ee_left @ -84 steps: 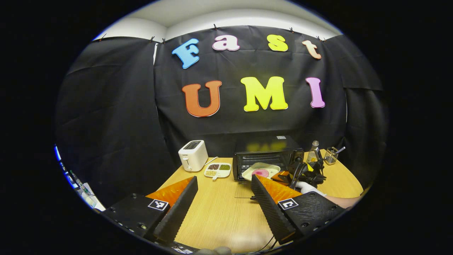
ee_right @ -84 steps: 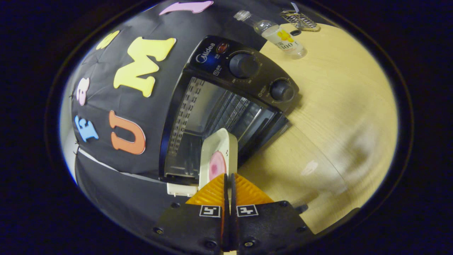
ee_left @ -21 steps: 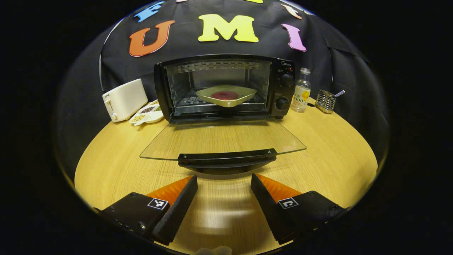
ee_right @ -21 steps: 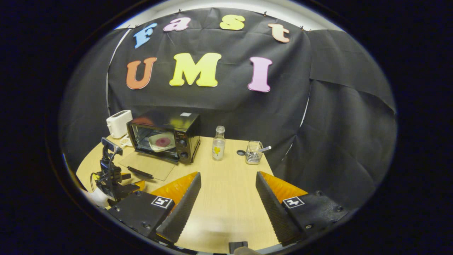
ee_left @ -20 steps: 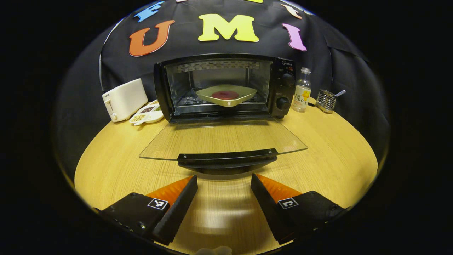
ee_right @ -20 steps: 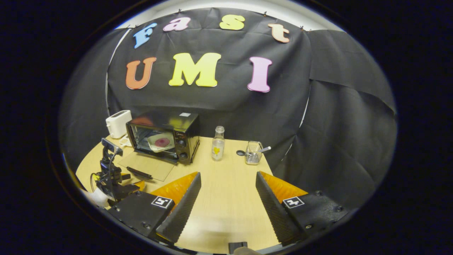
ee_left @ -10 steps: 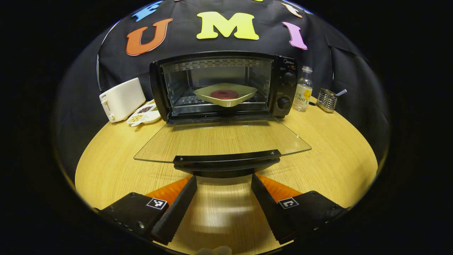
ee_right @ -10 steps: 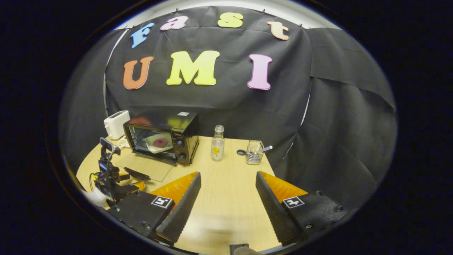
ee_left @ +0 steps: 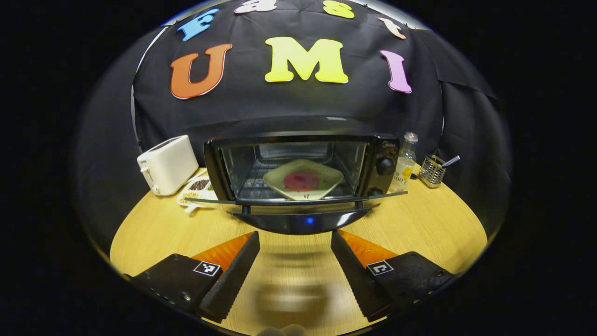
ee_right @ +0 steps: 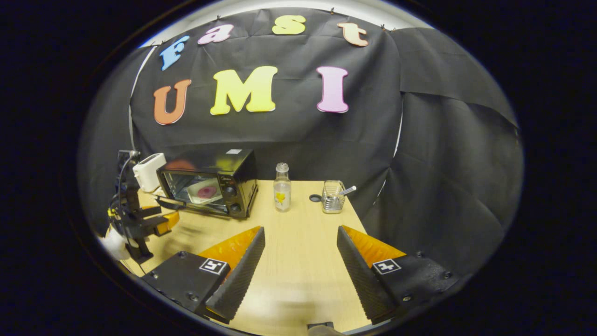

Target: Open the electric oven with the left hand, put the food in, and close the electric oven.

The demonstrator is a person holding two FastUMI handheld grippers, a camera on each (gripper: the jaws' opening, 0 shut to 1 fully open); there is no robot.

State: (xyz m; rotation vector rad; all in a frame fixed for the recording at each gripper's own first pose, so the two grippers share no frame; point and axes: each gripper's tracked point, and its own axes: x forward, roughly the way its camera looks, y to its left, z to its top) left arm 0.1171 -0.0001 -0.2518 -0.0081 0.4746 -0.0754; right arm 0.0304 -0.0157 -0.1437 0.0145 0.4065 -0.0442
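The electric oven (ee_left: 298,168) stands on the wooden counter (ee_left: 419,228) against the booth wall, its mouth facing the left claw (ee_left: 295,254). The food (ee_left: 301,181), a dark red disc on a pale square plate (ee_left: 280,179), lies flat on the wire rack inside. The glass door (ee_left: 298,201) is raised to roughly level, seen edge-on, with its dark handle (ee_left: 298,219) just above and ahead of the left claw's spread fingers (whether they touch it cannot be told). The left claw is open and grips nothing. The right claw (ee_right: 301,261), also open and empty, hovers over bare counter well apart from the oven; from the right gripper view the left claw (ee_right: 161,223) sits just in front of the door.

Risks, as judged: the door is only lifted from below, not clamped, so if the claw slides off the curved handle the door may drop back onto the counter. A hard push could shift the light oven toward the toaster (ee_left: 167,163) or the bottle (ee_left: 405,161) beside it. The plate's near corner points toward the opening and could catch the glass if it sits too far forward.

Orientation: the oven's long axis runs side to side along the wall; the door hinges along its lower front edge, and the handle runs parallel to that axis.
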